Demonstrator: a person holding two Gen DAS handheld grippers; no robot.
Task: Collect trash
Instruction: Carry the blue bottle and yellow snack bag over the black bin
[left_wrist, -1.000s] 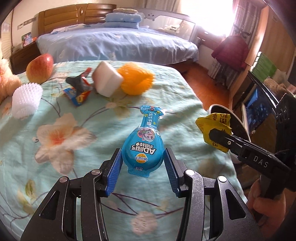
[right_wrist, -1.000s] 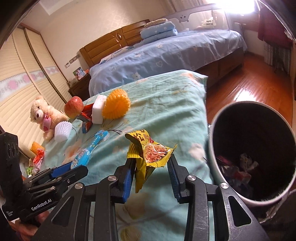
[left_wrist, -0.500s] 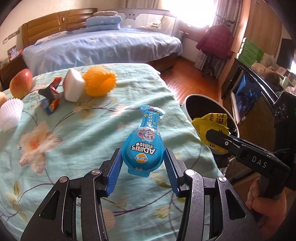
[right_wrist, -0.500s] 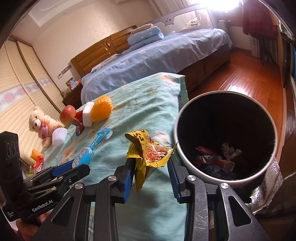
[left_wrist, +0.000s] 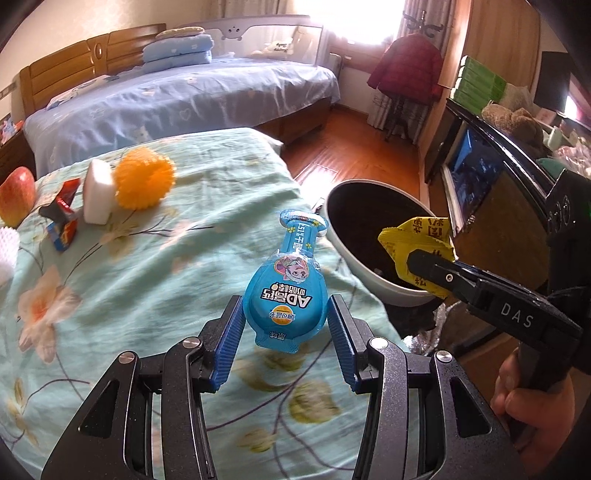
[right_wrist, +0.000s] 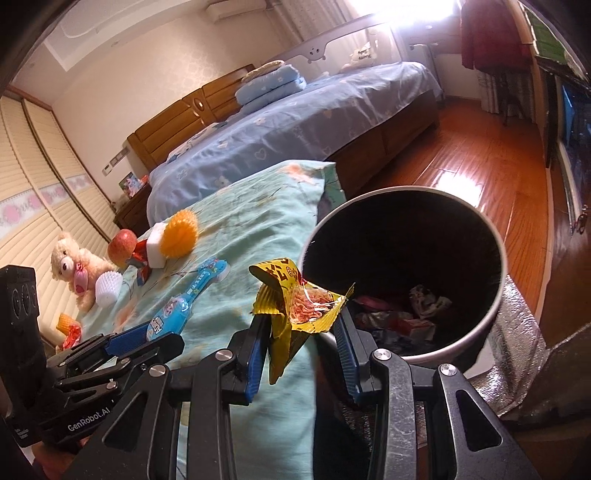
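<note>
Two pieces of trash: each gripper is carrying one toward the bin (right_wrist: 495, 306) beside the covered table (left_wrist: 147, 258).
Left gripper (left_wrist: 285, 328): its blue pads are pinching the wide bottom end of the blue bottle-shaped packet (left_wrist: 288, 291), jaws narrowed to the packet's width.
Blue packet: it is hanging over the near part of the table, neck pointing toward the bin; it looks light and thin-walled, probably springy plastic, so the broad base is the sound place to grip and the narrow neck would likely bend.
Right gripper (right_wrist: 301, 345): it is holding the yellow wrapper (right_wrist: 299, 299) by its lower folded part, jaws fairly narrow around it.
Yellow wrapper: it is sitting at the bin's near rim, not clearly over the opening; it appears crinkly, limp, almost weightless, and slick foil may cling to a pad on release.
Bin contents: crumpled wrappers are lying at the bottom, but the dark inside is making them hard to tell apart.
Hard to make out: the wrapper's lower tail is dropping between the pads, so the exact contact line is hidden.
Cut off: the apple (left_wrist: 16, 195) and white foam net (left_wrist: 7, 251) are being clipped by the left view's edge.
</note>
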